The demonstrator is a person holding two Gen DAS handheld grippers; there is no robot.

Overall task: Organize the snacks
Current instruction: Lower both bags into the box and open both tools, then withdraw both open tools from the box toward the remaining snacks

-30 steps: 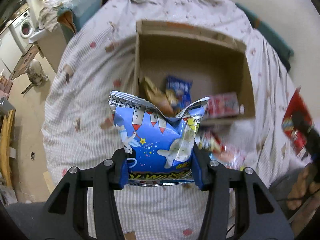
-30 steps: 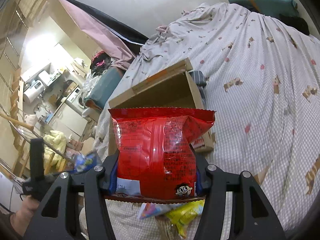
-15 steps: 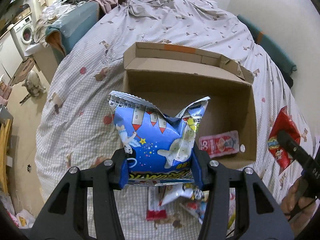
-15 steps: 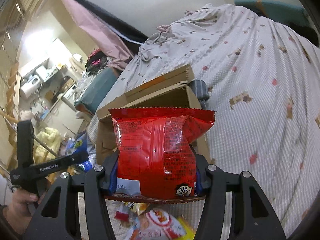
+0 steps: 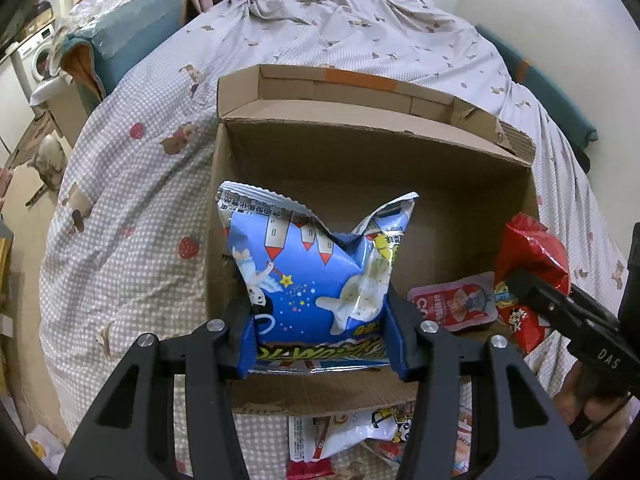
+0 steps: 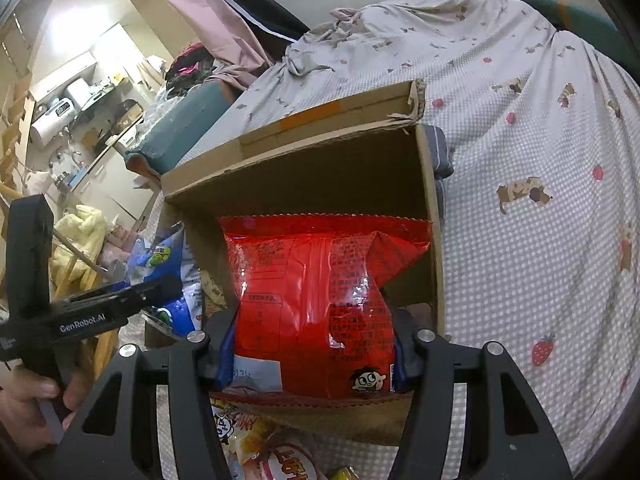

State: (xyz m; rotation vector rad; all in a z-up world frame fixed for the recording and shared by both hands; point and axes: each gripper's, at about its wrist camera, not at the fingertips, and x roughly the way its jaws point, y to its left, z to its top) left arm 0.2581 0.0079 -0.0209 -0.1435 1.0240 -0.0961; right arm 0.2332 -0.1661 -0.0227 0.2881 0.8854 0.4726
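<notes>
The left gripper [image 5: 322, 340] pinches the lower corners of a blue snack bag [image 5: 316, 276] between its fingers, holding it upright over the open cardboard box [image 5: 360, 152] on the bed [image 5: 132, 184] — likely poised for a drop inside; the right gripper [image 6: 310, 354] clamps a red snack bag [image 6: 316, 300] the same way above the box's right side. A pink pouch [image 5: 456, 302] already lies on the box floor; loose packets [image 5: 360, 432] wait on the bed before the near wall. The two bags hang close together — they could crowd each other.
</notes>
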